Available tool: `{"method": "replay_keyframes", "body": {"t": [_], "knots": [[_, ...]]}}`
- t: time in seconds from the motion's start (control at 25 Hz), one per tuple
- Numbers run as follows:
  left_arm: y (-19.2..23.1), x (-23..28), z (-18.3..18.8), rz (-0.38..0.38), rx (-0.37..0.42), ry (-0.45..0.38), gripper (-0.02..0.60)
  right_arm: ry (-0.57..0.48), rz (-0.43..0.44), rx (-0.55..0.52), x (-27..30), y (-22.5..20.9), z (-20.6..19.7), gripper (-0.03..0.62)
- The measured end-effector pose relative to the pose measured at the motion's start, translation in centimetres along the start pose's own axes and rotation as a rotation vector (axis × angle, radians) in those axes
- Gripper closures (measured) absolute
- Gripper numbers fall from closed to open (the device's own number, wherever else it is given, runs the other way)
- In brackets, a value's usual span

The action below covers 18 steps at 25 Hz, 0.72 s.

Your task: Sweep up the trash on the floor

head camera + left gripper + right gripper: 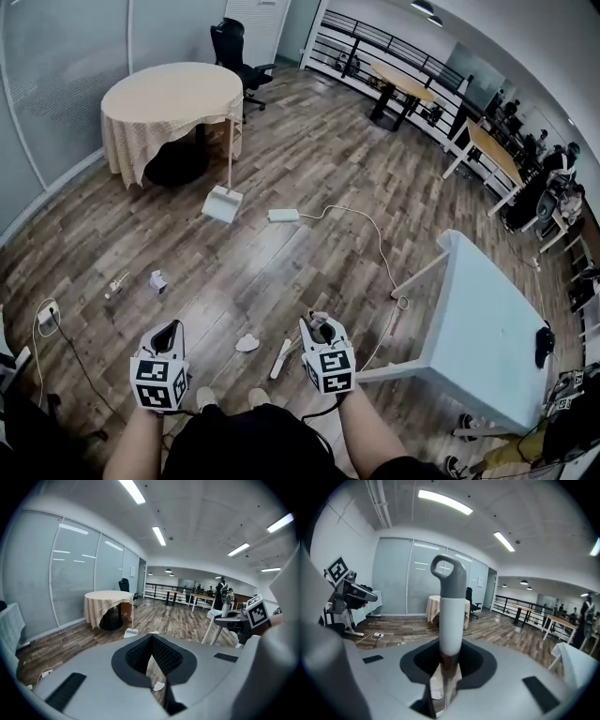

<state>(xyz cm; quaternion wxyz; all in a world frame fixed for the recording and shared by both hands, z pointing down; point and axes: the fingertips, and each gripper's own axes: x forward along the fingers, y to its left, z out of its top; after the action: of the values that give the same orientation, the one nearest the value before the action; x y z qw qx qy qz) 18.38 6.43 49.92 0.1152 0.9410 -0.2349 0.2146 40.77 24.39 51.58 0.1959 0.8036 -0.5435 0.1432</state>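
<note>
My right gripper point(322, 334) point(449, 660) is shut on a broom's white handle point(451, 616) with a grey loop on top, held upright. A white elongated piece point(281, 358) lies low beside it; I cannot tell whether it belongs to the broom. My left gripper point(167, 339) point(152, 656) is open and holds nothing. A white scrap point(247, 343) point(158, 685) lies on the wooden floor between the two grippers. More scraps point(157, 280) lie further left. A white dustpan point(222, 202) with a long upright handle stands by the round table.
A round cloth-covered table point(173, 94) and an office chair point(234, 47) are far ahead. A white table point(487, 328) stands close on my right. A power strip point(283, 215) with a cable lies mid-floor. A plug and cord point(47, 314) lie at left.
</note>
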Motion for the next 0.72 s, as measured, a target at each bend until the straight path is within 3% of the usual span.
{"method": "replay_keyframes", "body": {"t": [0.48, 0.72], "knots": [[-1.8, -3.4, -3.7, 0.183, -0.096, 0.045, 0.588, 0.093, 0.125, -0.086, 5.9, 0.1, -5.6, 0.505], [-0.6, -5.3, -5.5, 0.261, -0.120, 0.060, 0.588, 0.067, 0.183, -0.096, 10.0, 4.0, -4.2, 0.505]]}}
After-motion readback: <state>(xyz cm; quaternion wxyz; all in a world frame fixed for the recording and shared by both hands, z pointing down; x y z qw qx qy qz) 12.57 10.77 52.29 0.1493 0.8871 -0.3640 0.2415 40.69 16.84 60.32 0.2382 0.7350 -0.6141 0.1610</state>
